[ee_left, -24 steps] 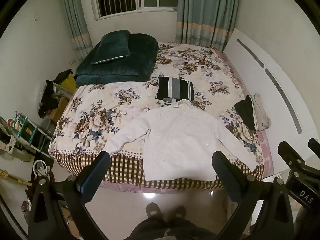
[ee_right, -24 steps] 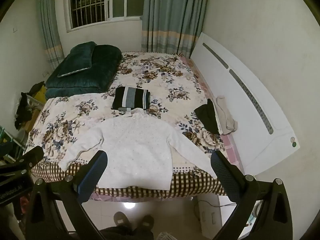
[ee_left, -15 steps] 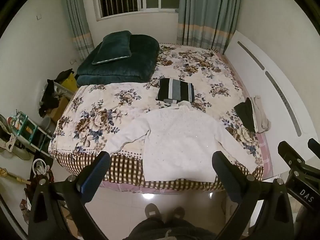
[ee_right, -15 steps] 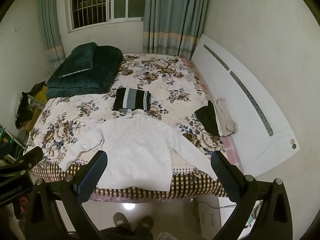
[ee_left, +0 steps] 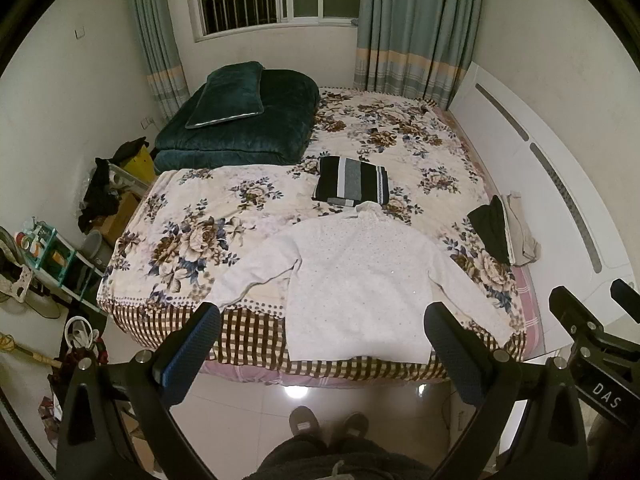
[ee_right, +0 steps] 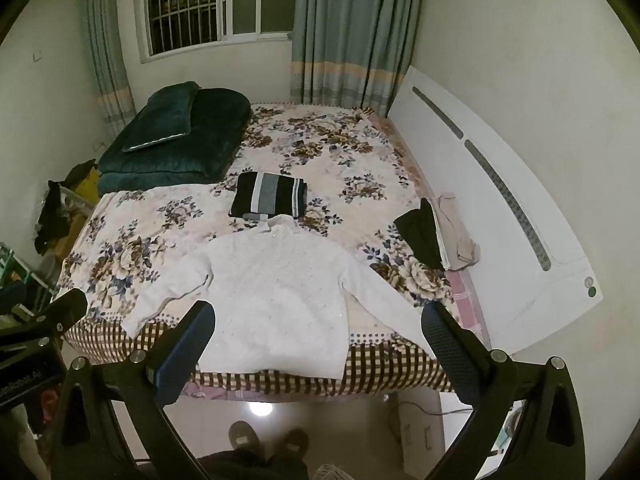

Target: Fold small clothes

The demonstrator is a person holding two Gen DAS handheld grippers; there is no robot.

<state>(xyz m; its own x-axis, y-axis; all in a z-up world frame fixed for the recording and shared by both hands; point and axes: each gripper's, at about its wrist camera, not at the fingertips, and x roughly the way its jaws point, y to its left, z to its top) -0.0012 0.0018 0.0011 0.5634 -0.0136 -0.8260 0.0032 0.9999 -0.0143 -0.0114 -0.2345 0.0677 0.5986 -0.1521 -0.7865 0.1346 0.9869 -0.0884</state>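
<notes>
A small white sweater [ee_left: 360,276] lies spread flat, sleeves out, on the near edge of the floral bed [ee_left: 200,216]; it also shows in the right wrist view [ee_right: 276,292]. A folded black-and-grey striped garment [ee_left: 352,186] lies just beyond its collar, also seen in the right wrist view [ee_right: 268,196]. My left gripper [ee_left: 320,344] is open and empty, held high above the floor in front of the bed. My right gripper [ee_right: 316,344] is open and empty too, beside it.
A dark green folded quilt with a pillow [ee_left: 240,120] sits at the far left of the bed. Black and beige clothes [ee_left: 504,236] lie at the right edge by the white headboard [ee_left: 540,168]. Shelves and clutter [ee_left: 48,256] stand left. My feet [ee_left: 328,424] are on the tiled floor.
Both views have tilted up slightly, so the bed and sweater sit a little lower in frame. Both grippers stay open.
</notes>
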